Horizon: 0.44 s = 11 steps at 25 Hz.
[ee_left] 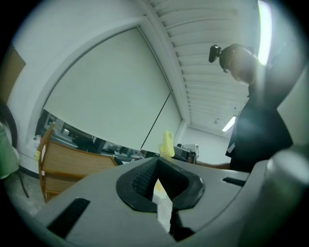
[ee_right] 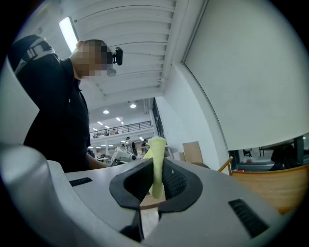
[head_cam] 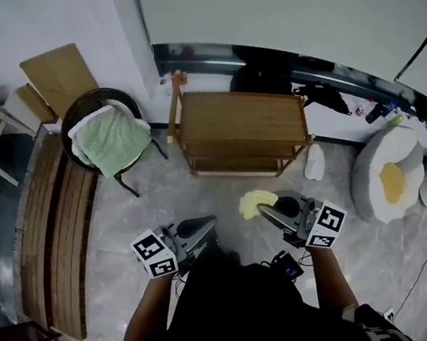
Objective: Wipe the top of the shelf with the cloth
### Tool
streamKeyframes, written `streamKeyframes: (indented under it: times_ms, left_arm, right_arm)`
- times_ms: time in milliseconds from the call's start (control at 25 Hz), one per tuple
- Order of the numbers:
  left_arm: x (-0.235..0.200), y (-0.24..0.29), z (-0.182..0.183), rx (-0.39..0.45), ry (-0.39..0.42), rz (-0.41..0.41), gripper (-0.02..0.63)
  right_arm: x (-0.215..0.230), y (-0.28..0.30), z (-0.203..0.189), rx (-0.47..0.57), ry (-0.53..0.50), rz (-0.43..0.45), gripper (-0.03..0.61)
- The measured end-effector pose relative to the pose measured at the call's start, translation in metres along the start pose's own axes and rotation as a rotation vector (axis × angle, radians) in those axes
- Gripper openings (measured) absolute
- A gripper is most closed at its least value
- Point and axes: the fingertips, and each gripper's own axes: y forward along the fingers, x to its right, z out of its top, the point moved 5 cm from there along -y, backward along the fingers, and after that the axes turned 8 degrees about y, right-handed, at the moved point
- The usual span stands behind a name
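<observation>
soft yellow cloth [head_cam: 253,201], crumpled, pinched by right gripper [head_cam: 264,209]; ribbed black pads clamped on its fold. left gripper [head_cam: 208,224] closed, jaws meeting on nothing. wooden shelf [head_cam: 241,115], flat rectangular top, ahead by wall, well apart from cloth. open grey marbled floor [head_cam: 201,191] between. dark round chair [head_cam: 99,97] with green towel [head_cam: 111,140] left of shelf.

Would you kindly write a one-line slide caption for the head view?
Right gripper holds a yellow cloth short of the wooden shelf; left gripper shut.
</observation>
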Motion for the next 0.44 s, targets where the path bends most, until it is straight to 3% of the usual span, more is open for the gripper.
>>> streamKeyframes:
  times_ms: [200,320,440]
  left_arm:
    - [0.018,0.011,0.012,0.009,0.073,-0.055,0.009]
    - [0.018,0.003,0.027,0.036,0.083,-0.01,0.009]
    - [0.019,-0.005,0.039,0.005,0.09,0.046,0.009]
  right_arm:
    - [-0.017,-0.015,-0.003,-0.029,-0.009,0.028,0.043]
    - [-0.017,-0.018,0.005,-0.018,-0.022,0.002,0.043]
    - [-0.019,-0.02,0.018,0.017,-0.035,-0.033,0.043]
